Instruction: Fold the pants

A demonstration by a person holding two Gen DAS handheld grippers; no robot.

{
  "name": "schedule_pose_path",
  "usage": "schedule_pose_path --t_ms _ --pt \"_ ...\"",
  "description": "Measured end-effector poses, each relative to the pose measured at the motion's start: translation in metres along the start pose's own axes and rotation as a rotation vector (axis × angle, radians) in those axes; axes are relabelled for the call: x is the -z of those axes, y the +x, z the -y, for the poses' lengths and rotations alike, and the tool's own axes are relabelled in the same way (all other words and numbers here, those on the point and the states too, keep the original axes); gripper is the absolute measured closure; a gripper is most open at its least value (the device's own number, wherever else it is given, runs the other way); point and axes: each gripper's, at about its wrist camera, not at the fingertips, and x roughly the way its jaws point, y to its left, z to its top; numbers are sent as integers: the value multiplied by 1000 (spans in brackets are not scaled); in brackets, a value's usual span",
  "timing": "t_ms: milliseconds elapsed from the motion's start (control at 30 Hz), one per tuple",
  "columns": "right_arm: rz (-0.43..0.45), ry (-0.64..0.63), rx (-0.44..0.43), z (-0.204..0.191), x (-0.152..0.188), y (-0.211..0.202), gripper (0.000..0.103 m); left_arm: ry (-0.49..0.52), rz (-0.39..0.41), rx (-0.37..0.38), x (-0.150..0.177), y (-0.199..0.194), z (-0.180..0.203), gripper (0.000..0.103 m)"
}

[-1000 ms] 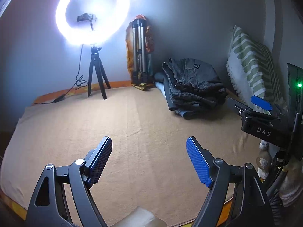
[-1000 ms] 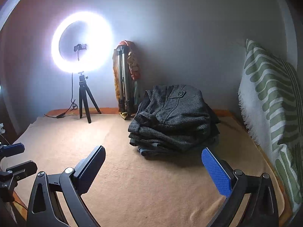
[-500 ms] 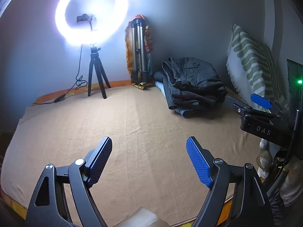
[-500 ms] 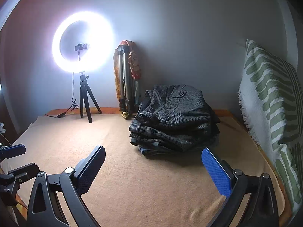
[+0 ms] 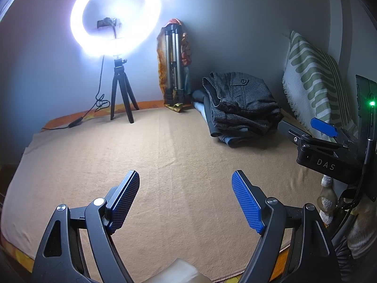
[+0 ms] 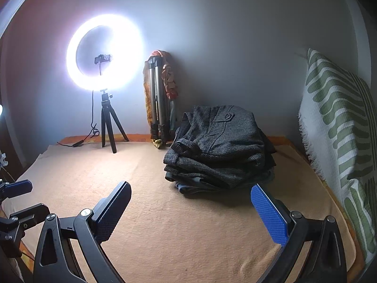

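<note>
The left gripper (image 5: 185, 198) is hovering over the tan blanket (image 5: 165, 155) at the bottom of its frame, its two blue-padded fingers standing wide apart with nothing between them. The right gripper (image 6: 190, 208) is sitting the same way at the bottom of its own frame, fingers spread and holding nothing, above the blanket (image 6: 176, 224).

The pants (image 6: 219, 141) are lying as a folded grey checked stack in the middle right of the right wrist frame, resting on the blanket just in front of the back wall; in the left wrist frame the stack (image 5: 240, 103) is sitting in the upper right. A bluish garment is peeking out under its lower edge.

A striped green and white pillow (image 6: 339, 129) is leaning along the right edge, near the stack but apart from it. A glowing ring light (image 6: 104, 52) on a small tripod is standing in the upper left, at the blanket's far edge, with a folded tripod (image 6: 157, 108) leaning on the wall between it and the pants. Bare blanket is stretching from the gripper fingers to the stack and across the left half of both frames. The blanket's near edge is showing at the bottom of the left wrist frame.
</note>
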Motion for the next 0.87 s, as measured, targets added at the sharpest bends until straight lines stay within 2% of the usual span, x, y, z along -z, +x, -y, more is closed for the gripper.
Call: schedule_pose_path --t_ms 400,867 --pt "-1 -2 -2 -1 0 0 0 -9 -8 -6 1 2 0 22" --pt "-6 -14 -12 -10 1 3 0 -2 25 -27 1 -4 -2 22"
